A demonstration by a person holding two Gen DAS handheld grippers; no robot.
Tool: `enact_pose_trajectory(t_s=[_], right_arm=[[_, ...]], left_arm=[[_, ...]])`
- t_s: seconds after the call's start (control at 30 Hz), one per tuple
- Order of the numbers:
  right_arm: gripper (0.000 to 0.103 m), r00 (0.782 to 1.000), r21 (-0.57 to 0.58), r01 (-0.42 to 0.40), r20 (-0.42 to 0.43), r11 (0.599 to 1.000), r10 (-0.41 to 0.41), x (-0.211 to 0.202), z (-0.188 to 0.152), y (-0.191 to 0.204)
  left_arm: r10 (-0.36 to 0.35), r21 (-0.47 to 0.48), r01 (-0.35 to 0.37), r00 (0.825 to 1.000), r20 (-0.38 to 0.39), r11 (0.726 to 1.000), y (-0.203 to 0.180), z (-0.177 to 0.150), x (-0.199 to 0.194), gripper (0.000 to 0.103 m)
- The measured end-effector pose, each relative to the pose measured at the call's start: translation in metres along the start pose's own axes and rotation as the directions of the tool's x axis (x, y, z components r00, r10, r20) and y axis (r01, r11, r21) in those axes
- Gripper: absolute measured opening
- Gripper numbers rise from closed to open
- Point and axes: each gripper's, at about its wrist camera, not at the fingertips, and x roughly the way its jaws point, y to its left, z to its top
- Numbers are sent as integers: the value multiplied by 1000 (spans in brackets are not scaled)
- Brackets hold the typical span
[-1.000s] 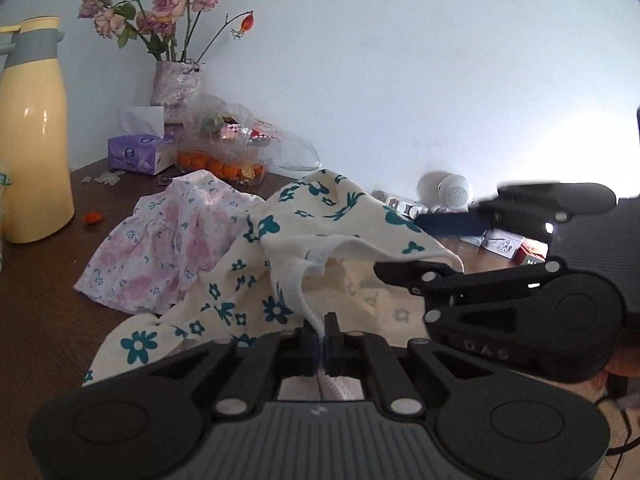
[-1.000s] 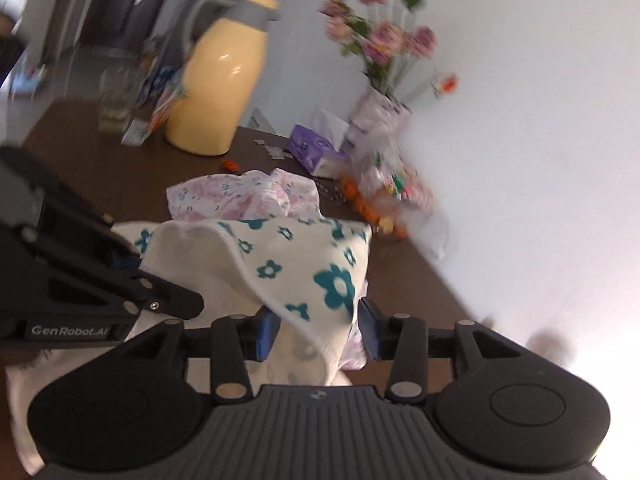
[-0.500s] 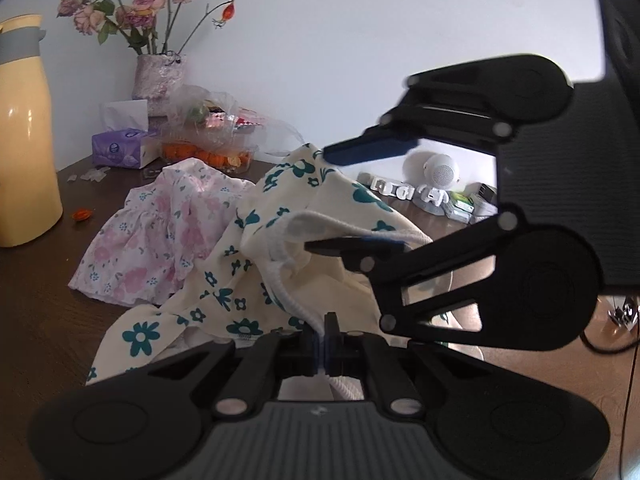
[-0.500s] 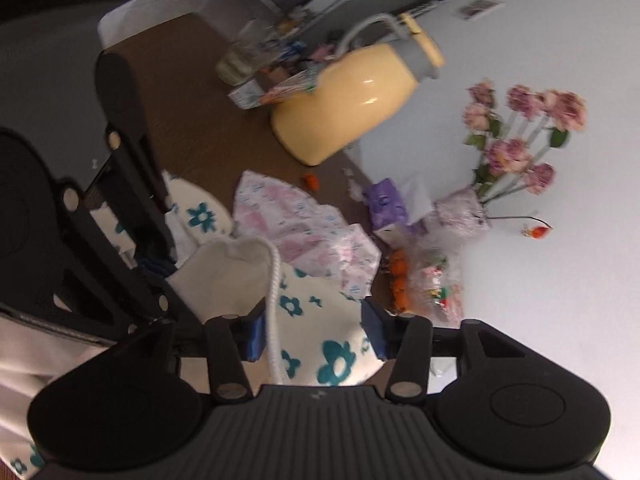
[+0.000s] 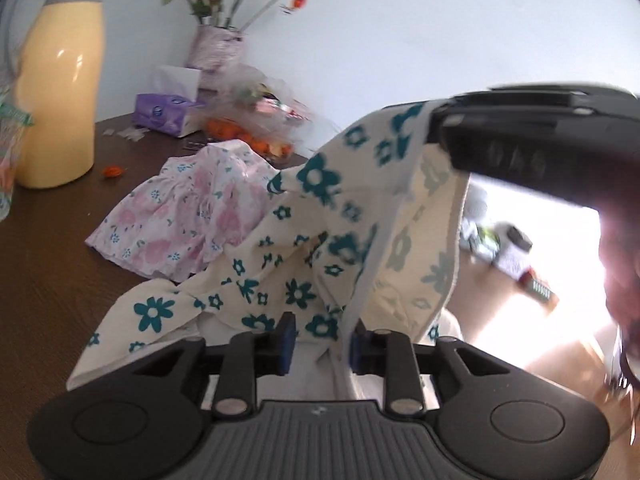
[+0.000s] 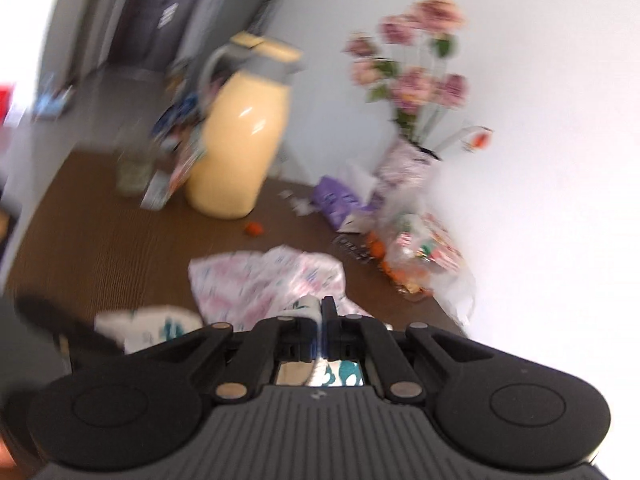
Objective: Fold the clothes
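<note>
From my left wrist camera, the left gripper (image 5: 319, 339) has its jaws parted, and a fold of the cream garment with teal flowers (image 5: 304, 248) hangs down through the gap, brushing the right-hand finger without being pinched. The cloth rises up and to the right, where its top edge disappears under the right gripper (image 5: 532, 144), which looms dark and blurred across that side. Behind it, a pink floral garment (image 5: 188, 224) lies crumpled on the brown table (image 5: 44, 280), touching the cream one. Further back I see a yellow thermos (image 5: 60, 92), a purple tissue box (image 5: 168, 114) and a vase of pink flowers (image 5: 216, 36) against the wall.

From my right wrist camera (badly smeared by motion), the right gripper's jaws are closed together on a thin edge of the cream cloth, with teal print showing just beneath the fingers (image 6: 324, 320). The pink garment lies just ahead on the table. At lower left, a blurred black shape crosses in front of more cream fabric; I take it for the left gripper.
</note>
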Motion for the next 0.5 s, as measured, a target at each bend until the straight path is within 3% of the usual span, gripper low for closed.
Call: enact_pose_trajectory(t_s=[0.13, 0.33, 0.5], right_arm=[[2, 998, 199, 43, 38, 979, -52, -10, 13, -24], [2, 984, 388, 120, 79, 914, -163, -24, 31, -59], [2, 973, 417, 175, 65, 892, -221, -28, 35, -61]], left_arm=[[19, -69, -19, 1000, 4, 997, -8, 3, -3, 35], [11, -165, -19, 999, -53, 986, -14, 0, -9, 37], [-24, -245, 0, 995, -96, 970, -12, 0, -18, 47]])
